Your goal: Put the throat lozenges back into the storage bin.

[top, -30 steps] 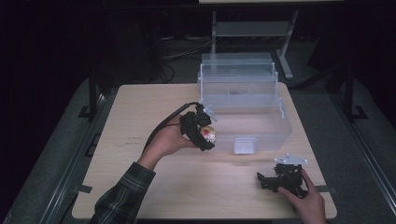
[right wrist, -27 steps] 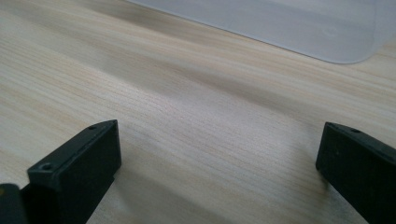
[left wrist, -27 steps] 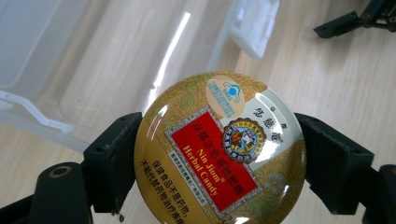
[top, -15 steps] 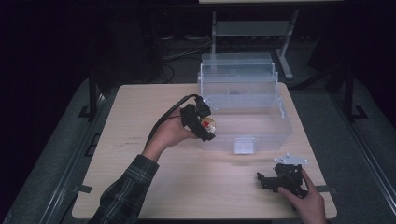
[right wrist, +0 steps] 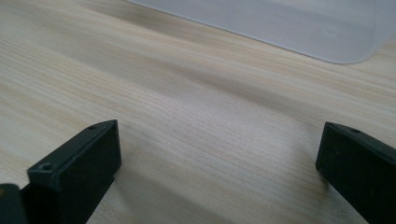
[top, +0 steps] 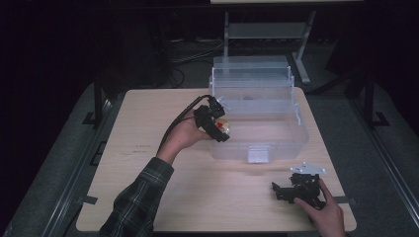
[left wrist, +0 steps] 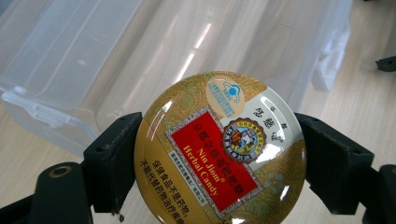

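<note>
A round gold candy tin (left wrist: 219,149) with a red label is clamped between the two black jaws of my left gripper (left wrist: 219,158). In the high view the left gripper (top: 217,126) holds the tin (top: 223,127) in the air at the left wall of a clear plastic box (top: 291,138), whose lid stands open at the back. My right gripper (top: 289,190) rests low over the table near the front right corner, and in its own view the right gripper (right wrist: 219,158) has its jaws wide apart with bare wood between them.
The wooden table (top: 148,158) has free room on its left half and in front of the box. A white latch (top: 258,154) sticks out from the box's front wall. A corner of the box (right wrist: 299,32) lies beyond the right gripper.
My left gripper has carried the tin up and to the right, from in front of the box's left corner to its left wall. The right gripper has stayed put.
</note>
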### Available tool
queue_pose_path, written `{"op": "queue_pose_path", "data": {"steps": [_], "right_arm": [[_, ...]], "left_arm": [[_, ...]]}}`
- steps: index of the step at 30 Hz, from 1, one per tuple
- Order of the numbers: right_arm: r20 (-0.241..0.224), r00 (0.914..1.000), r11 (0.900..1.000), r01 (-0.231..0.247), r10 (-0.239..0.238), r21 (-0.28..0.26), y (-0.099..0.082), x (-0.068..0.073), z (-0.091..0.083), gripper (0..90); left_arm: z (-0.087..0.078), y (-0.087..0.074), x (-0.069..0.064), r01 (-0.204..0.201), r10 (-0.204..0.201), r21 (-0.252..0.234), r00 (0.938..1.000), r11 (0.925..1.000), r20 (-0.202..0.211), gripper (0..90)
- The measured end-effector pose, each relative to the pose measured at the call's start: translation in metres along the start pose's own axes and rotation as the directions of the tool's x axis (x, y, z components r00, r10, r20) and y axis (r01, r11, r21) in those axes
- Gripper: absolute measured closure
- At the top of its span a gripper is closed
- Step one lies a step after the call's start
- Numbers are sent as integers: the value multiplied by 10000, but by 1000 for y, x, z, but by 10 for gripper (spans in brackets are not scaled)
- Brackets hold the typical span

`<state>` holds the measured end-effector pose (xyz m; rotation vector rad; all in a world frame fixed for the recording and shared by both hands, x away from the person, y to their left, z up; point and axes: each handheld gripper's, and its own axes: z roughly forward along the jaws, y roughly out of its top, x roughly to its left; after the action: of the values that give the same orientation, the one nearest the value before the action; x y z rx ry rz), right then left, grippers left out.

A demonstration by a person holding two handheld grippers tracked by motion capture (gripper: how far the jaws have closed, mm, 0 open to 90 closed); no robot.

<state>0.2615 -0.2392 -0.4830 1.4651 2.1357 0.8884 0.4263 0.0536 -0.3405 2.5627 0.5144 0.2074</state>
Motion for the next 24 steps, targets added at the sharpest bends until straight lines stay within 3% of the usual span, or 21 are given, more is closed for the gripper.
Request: {"op": "queue_pose_path", "data": {"steps": [10,24], "right_arm": [[-21,10000,10000,-18,18,-4,0,0,0,0],[-20,10000,10000,-14,14,-6,0,0,0,0]], "left_arm": [[11,2,8,227,-227,-23,9997,9997,112,193],[10,3,8,350,-348,-276,9994,9990,85,162]]}}
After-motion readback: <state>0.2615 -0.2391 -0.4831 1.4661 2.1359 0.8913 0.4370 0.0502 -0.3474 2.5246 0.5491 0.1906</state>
